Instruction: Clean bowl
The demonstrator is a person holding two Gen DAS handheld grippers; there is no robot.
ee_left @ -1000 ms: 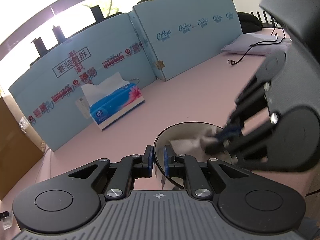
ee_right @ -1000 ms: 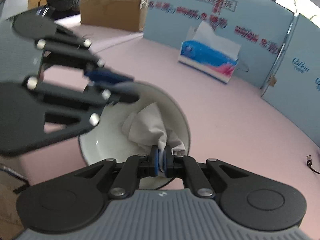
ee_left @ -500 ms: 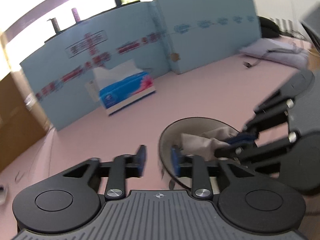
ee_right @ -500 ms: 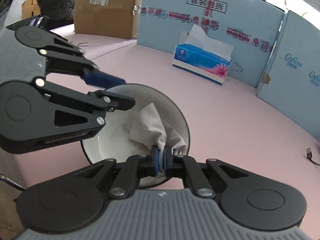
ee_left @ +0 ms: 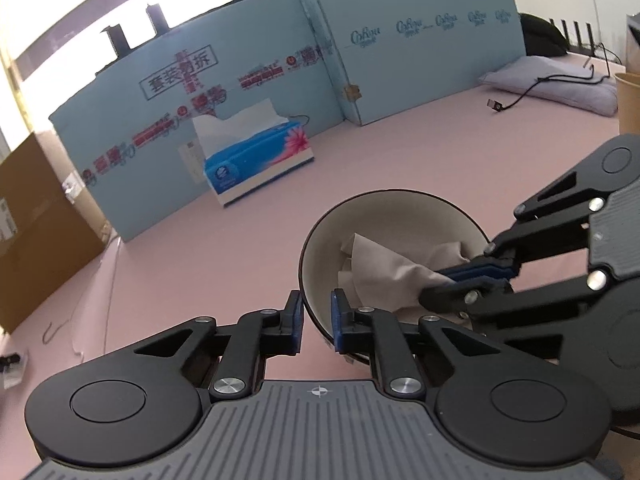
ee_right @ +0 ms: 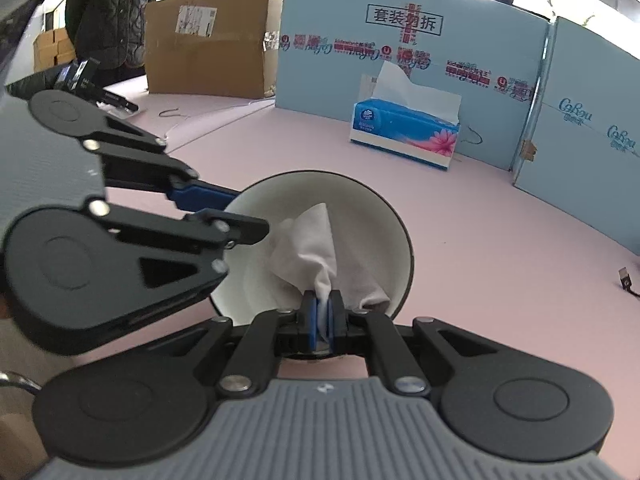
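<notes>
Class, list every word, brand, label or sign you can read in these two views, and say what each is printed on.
"套装勿拆": boxed black characters on the left blue panel.
"CoRou": repeated script brand on the right blue panel.
Red and pink logos along the left blue panel: too blurred to read.
Round logo on the tissue box: too small to read.
White label on the cardboard box: too small to read.

**Readable print on the blue panels**

The far blue panel [ee_right: 400,60] carries a boxed line, "套装勿拆". The panel to its right [ee_left: 420,52] repeats a "CoRou" logo along its top. Print on the tissue box [ee_right: 404,132] is too small to read.
</notes>
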